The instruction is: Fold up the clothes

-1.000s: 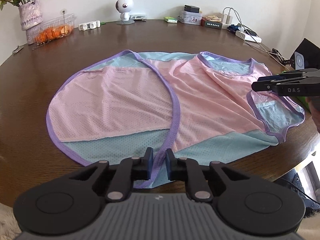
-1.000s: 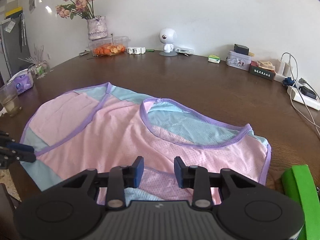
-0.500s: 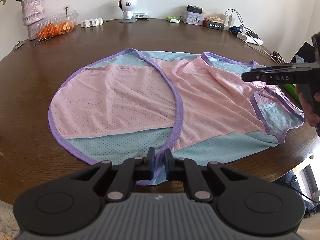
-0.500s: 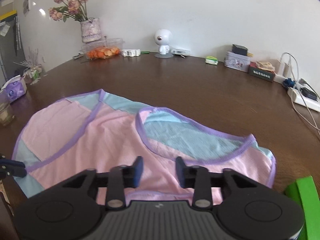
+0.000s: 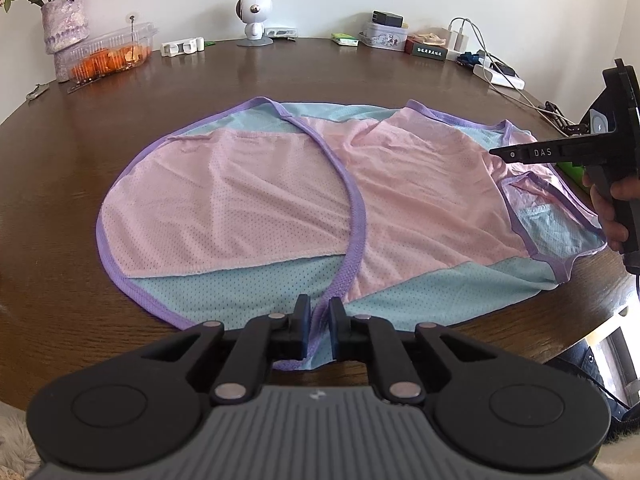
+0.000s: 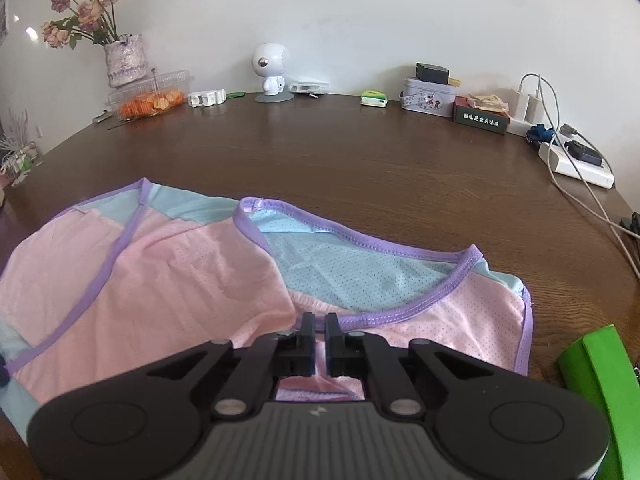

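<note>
Right hand-held gripper (image 6: pixel 320 330) lowered, closing on pink garment (image 6: pixel 180 280), brown table (image 6: pixel 380 168), white wall (image 6: pixel 360 12).

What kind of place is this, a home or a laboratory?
Most likely a home, on a brown wooden table. A vase of roses, a clear box of orange fruit and a power strip with chargers stand along its far edge by a white wall.

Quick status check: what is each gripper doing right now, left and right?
Left gripper: shut on the garment's purple-trimmed near edge.
Right gripper: jaws closing, pink fabric pinched between them just below the neckline.
</note>
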{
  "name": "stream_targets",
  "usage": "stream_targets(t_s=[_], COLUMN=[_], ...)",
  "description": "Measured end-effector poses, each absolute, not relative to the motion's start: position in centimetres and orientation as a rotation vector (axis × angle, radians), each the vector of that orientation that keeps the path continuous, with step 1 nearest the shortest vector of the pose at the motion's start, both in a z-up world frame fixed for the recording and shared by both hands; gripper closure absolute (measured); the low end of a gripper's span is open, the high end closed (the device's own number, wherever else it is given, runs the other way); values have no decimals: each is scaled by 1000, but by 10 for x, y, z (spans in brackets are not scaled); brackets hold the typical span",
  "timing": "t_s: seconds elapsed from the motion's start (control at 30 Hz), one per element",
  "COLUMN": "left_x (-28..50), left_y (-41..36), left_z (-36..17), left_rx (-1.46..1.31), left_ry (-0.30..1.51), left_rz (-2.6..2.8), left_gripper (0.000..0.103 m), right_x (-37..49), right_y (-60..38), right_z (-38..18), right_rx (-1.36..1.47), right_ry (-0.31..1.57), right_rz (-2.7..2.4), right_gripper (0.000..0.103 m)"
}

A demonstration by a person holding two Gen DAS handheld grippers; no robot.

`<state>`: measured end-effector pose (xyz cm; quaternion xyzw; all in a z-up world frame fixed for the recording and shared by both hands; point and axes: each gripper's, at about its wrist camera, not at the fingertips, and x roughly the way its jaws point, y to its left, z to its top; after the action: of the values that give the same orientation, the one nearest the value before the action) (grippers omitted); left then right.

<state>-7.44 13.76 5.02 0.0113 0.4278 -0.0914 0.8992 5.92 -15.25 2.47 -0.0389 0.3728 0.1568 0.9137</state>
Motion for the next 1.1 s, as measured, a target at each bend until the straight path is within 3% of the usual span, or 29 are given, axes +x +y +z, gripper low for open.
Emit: stream_targets(t_s=[0.03, 0.07, 0.1, 0.13, 0.23, 0.3, 0.4, 0.5, 0.57, 0.6, 0.73, 0.8, 0.87, 1.1], left_x=[-74, -75, -76, -76, -76, -77, -77, -77, -77, -77, -76, -76, -75, -75], left_y=[137, 137, 137, 137, 136, 136, 137, 138, 139, 139, 137, 136, 135, 134], left_z=[50, 50, 50, 50, 50, 50, 50, 51, 51, 51, 51, 51, 51, 51], left_rx=[26, 25, 22, 18, 21, 20, 18, 17, 19, 21, 30, 39, 44, 38], left_ry=[886, 885, 884, 884, 883, 882, 880, 884, 883, 883, 888, 890, 891, 896], left_rz=[-189, -187, -185, -182, -178, -180, -183, -181, -177, -175, -175, -171, -166, -157], left_gripper=[93, 93, 92, 92, 92, 92, 92, 90, 79, 76, 75, 75, 75, 75], right_x=[58, 58, 58, 58, 59, 57, 56, 44, 33, 27, 26, 32, 33, -4], right_y=[-153, -151, -150, -146, -139, -140, -152, -176, -190, -195, -196, -198, -201, -204], right_z=[26, 28, 29, 28, 22, 20, 18, 23, 27, 28, 17, 12, 13, 38], right_rx=[-77, -69, -61, -73, -105, -108, -125, -104, -105, -120, -150, -113, -79, -199], right_ry=[766, 756, 745, 750, 772, 775, 770, 758, 733, 720, 717, 728, 723, 719], right_rz=[334, 345, 357, 366, 384, 385, 311, 329, 355, 365, 364, 350, 352, 418], right_gripper=[83, 61, 54, 55, 97, 100, 100, 91, 61, 60, 66, 77, 101, 101])
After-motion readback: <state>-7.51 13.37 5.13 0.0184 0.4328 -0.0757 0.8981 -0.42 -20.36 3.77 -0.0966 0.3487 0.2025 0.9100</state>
